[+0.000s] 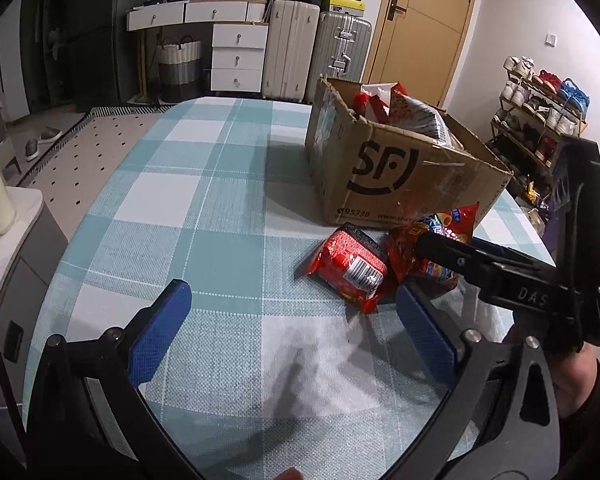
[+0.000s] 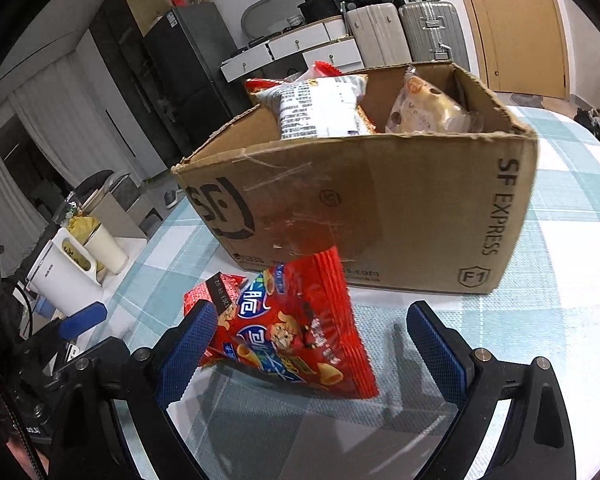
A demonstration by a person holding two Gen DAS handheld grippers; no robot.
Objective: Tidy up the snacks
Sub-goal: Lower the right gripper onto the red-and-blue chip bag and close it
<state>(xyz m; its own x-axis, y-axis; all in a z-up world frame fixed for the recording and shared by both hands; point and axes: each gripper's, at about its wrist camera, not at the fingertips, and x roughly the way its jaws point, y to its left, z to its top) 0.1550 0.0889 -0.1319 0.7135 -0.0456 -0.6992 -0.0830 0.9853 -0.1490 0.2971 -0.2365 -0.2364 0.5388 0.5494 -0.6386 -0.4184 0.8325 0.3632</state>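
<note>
Right wrist view: your right gripper (image 2: 312,352) is hovering with jaws apart around the red chip bag (image 2: 296,340), just before the cardboard box (image 2: 380,208). Your left gripper (image 1: 292,332) is idling, jaws apart, near the red noodle packet (image 1: 350,264) beside that box on the table (image 1: 188,200).

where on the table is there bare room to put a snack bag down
Bare checked tablecloth lies left of the cardboard box. It is crowded in front of the box, where two red snack bags lie.
</note>
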